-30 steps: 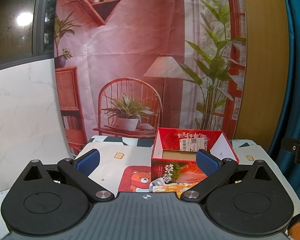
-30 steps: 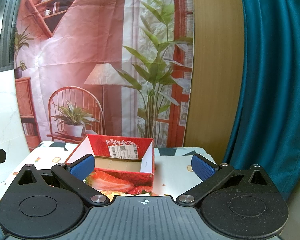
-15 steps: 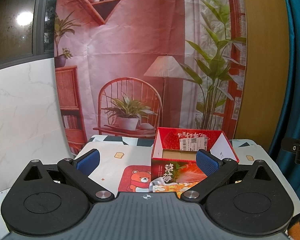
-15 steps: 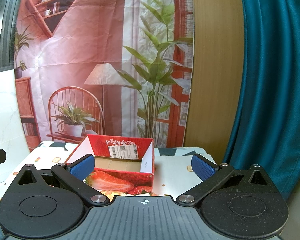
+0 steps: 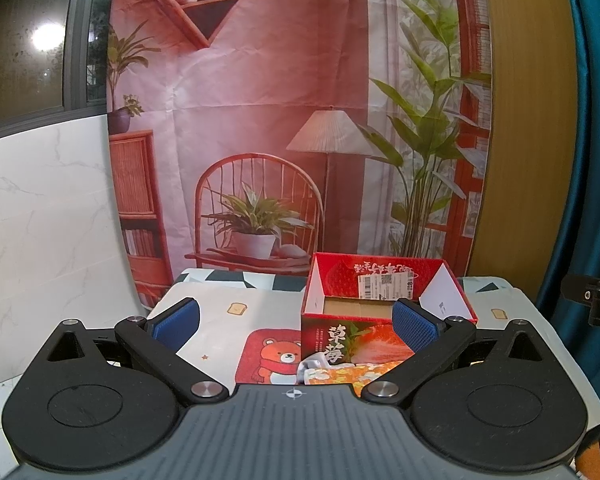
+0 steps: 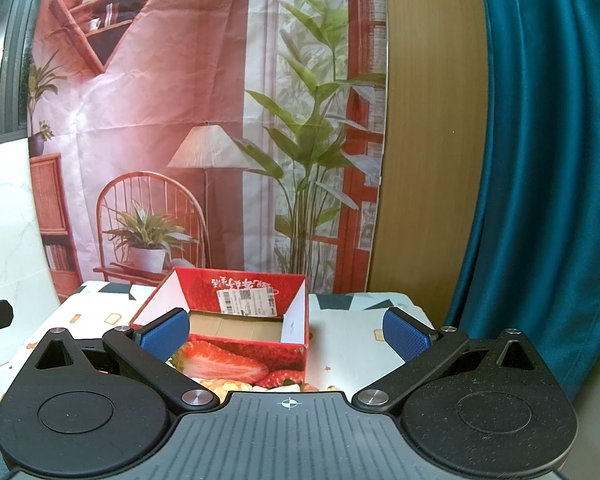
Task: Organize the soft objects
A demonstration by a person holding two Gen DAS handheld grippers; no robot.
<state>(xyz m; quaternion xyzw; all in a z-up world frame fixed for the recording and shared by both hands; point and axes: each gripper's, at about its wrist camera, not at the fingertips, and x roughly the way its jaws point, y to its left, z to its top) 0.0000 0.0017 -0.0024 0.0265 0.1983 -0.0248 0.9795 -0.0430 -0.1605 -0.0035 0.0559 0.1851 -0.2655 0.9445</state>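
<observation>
- Two grippers face one landmark, the red strawberry-printed box, which stands open-topped on the patterned tablecloth.
- Left gripper: jaws spread wide, blue pads well apart, nothing held between them. Its right pad overlaps the box's near right corner in the left wrist view; contact cannot be judged.
- Right gripper: jaws likewise spread wide and holding nothing. Its left pad overlaps the box's near left corner in the right wrist view, while the other pad lies to the right of the box, over bare cloth.
- Box interior: a brown cardboard floor shows, with a white shipping label on the inner face of the far wall. No contents are visible from either view.
- Soft object: a crumpled orange-and-white floral fabric lies on the cloth just in front of the box's near wall, partly hidden by the left gripper's body. It also appears as a sliver below the box front in the right wrist view.
- Bear print: a red panel on the cloth, just left of the box.
- Printed backdrop: hangs behind the box.
- Teal curtain: hangs to the right of the box.
</observation>
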